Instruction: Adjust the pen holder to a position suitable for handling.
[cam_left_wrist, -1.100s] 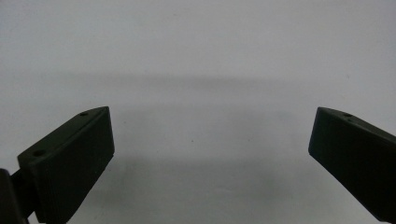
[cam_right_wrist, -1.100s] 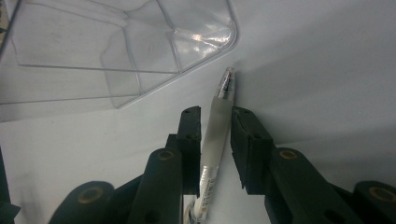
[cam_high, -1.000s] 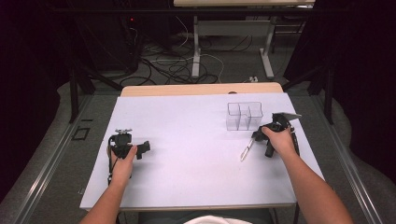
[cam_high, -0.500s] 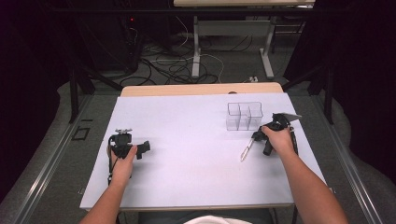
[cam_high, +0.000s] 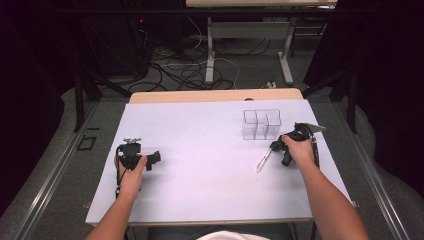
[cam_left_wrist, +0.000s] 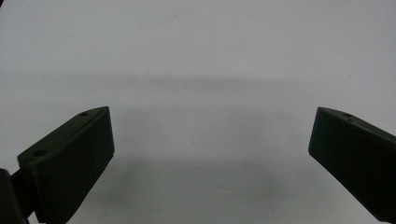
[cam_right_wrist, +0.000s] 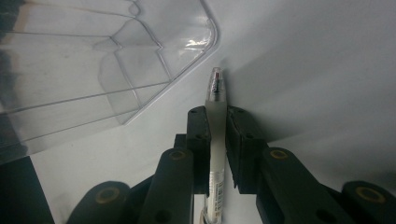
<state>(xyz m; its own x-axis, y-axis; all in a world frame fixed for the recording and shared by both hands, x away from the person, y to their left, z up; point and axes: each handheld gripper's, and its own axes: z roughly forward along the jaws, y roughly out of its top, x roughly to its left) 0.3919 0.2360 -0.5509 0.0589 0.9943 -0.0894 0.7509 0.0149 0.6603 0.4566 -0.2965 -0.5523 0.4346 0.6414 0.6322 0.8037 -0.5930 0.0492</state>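
A pale, matte white surface (cam_high: 210, 170) stands in a dark room, with a strip of bare wood along its far edge and grey floor around it. The clear plastic organizer (cam_high: 261, 124) on the right half of the surface serves as the landmark here.

Nearest the person, well to the left of the organizer and closer to the near edge, the left hand (cam_high: 131, 175) holds the left tool (cam_high: 154, 158) low over the bare surface. In the left gripper view its two black jaws are spread wide, with nothing but white surface between them (cam_left_wrist: 210, 135).

Just in front of the organizer and slightly to its right, the right hand (cam_high: 299, 150) holds the right tool (cam_high: 274, 146). Its jaws are pinched on a translucent pen (cam_high: 264, 161), whose free length slants down toward the person. In the right gripper view the pen (cam_right_wrist: 215, 116) runs straight up between the jaws, its tip ending just beside the organizer's rounded corner (cam_right_wrist: 205, 42); whether they touch is unclear.

Beyond the organizer, past the far edge, cables (cam_high: 195, 70) sprawl on the floor around the legs of another table (cam_high: 210, 55).
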